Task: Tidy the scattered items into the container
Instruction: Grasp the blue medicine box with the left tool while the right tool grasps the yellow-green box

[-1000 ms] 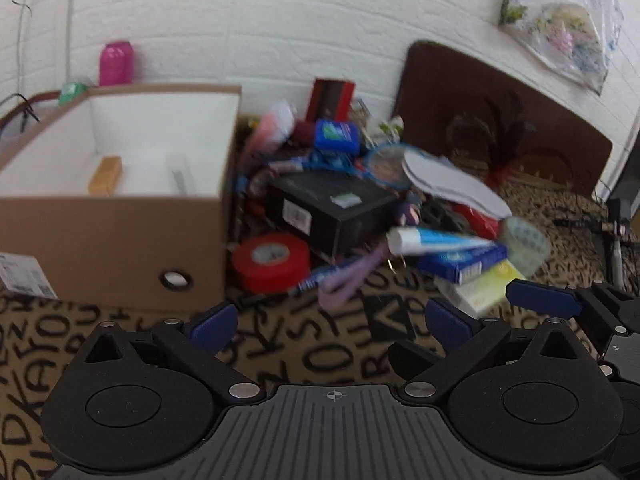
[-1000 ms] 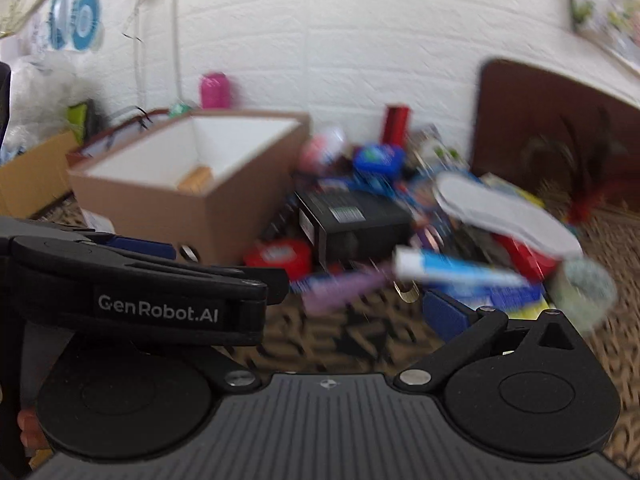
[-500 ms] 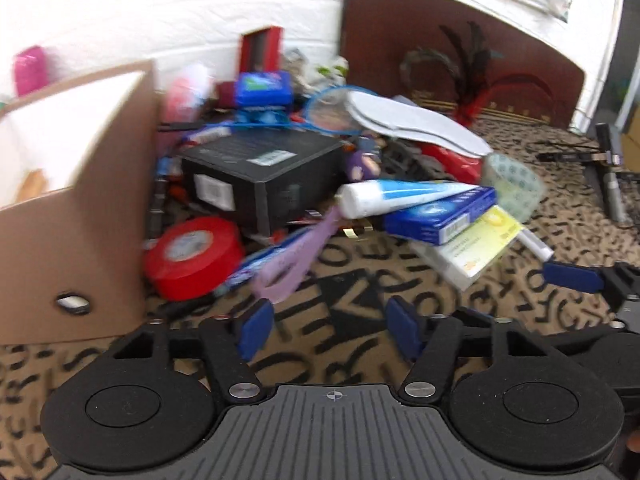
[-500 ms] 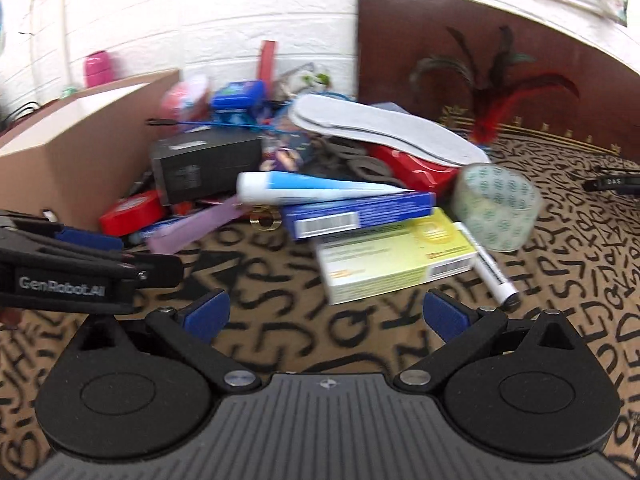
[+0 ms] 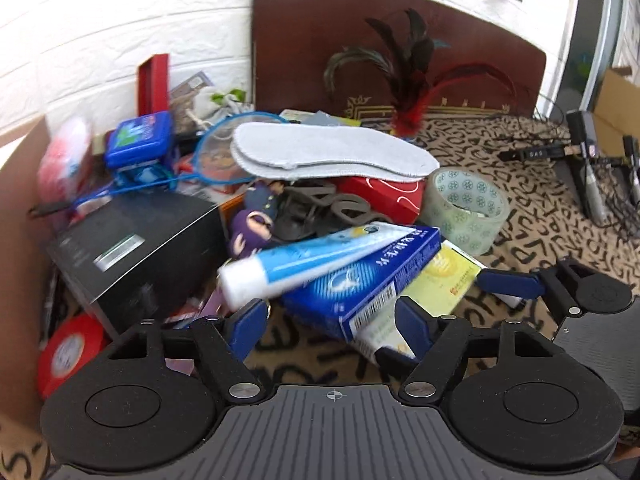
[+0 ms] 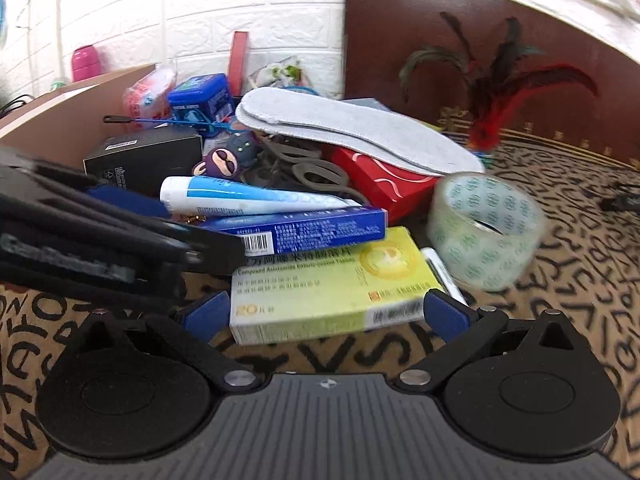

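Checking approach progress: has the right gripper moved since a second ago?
Yes. The right gripper has advanced toward the pile; the yellow box now sits between its open fingers.

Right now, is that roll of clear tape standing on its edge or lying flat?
Lying flat. The clear tape roll rests on one open end on the patterned cloth, its hole facing up, beside the yellow-green box.

matte black ribbed gripper bodies, silver pivot screws, blue-padded fingers (image 5: pixel 412 326)
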{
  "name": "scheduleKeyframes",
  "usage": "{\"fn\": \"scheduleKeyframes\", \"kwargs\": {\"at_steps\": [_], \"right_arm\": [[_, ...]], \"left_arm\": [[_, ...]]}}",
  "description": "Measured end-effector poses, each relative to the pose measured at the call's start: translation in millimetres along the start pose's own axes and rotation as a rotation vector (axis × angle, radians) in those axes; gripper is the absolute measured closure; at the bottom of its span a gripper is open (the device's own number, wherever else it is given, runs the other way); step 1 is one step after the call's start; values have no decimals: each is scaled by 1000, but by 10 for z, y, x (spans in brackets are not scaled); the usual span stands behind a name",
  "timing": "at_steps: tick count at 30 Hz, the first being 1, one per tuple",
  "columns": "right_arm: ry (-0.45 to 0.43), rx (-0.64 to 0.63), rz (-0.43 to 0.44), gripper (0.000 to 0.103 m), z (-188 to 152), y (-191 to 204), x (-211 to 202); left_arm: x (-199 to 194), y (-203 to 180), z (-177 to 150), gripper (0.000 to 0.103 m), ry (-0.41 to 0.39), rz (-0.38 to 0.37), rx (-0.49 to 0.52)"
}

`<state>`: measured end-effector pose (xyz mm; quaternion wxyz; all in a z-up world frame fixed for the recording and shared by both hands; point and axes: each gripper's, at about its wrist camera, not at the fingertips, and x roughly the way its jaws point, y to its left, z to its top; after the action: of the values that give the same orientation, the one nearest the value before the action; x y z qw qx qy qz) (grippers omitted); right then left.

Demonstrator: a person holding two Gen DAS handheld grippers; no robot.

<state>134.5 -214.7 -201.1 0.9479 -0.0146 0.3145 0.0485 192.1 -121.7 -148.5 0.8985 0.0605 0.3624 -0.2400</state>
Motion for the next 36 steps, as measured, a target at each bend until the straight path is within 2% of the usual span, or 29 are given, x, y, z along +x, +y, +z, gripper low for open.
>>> {"fn": "scheduleKeyframes", "kwargs": {"at_steps": [3,6,8,9,10,12,15,19,27,29,30,31,33,35,36], "right_arm": [[7,-30,14,0,40,-17,61],[13,-46,27,0,50,-32,89],[12,-56,22,0,43,-16,105],[11,-59,15,0,35,2,113],[17,-65,1,0,24,32,123],[48,-100,1,0,-7,123,169],[46,-24,95,0,-79,168,133],[23,-52,112,0,-157,313,11],[6,-40,163,0,-308,428,-375],[8,-54,163,2,-360,449,-448],[10,-54,144,2,-365,463,-466],[9,-43,118,1,-350,460,-470],[-1,1,80,1,-314,446,-474],[4,54,81,1,-262,431,-431],[12,74,82,1,-242,434,-397]], "left_arm": [[157,33,45,22,37,-23,-9],[293,79,58,29,62,-29,-18],[325,138,76,40,72,-52,-60],[325,167,84,49,76,-64,-77],[313,189,84,64,76,-81,-85],[280,201,71,77,81,-114,-80],[214,165,8,80,82,-117,-49],[111,153,-79,84,85,-129,-59],[-288,53,-403,82,111,-191,-44],[-365,92,-457,72,112,-204,-58],[-403,114,-470,60,98,-189,-68],[-426,133,-464,54,80,-161,-68],[-429,155,-413,47,52,-112,-50],[-420,172,-331,42,33,-105,-45],[-415,179,-289,35,25,-107,-38]]}}
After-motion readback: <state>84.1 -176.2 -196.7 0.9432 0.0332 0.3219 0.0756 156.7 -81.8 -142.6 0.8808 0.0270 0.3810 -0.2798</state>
